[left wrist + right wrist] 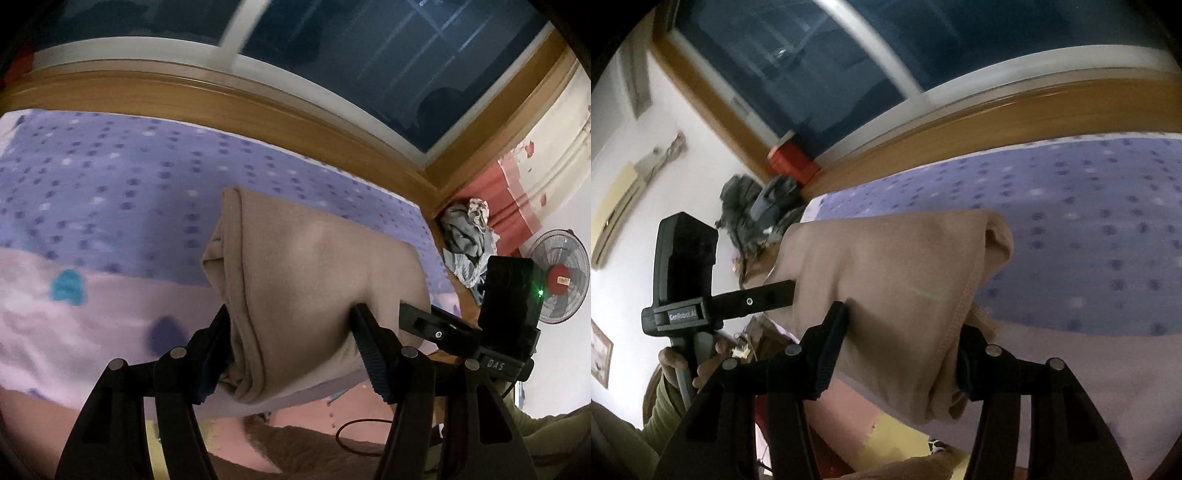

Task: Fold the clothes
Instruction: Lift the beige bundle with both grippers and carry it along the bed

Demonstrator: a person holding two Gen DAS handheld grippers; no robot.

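"DAS" lettering on the right gripper [436,332], both it and left gripper [291,343] clamped on tan garment [303,266]

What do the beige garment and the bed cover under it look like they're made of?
Beige garment: seems a soft, matte fine knit, going by the faint ribbed texture, the overlocked seam visible in the right wrist view, and its thick, limp folds.

Bed cover: looks like thin matte woven or printed cloth, purple with darker dots and a pink band; blur hides the weave, so the fibre is uncertain.
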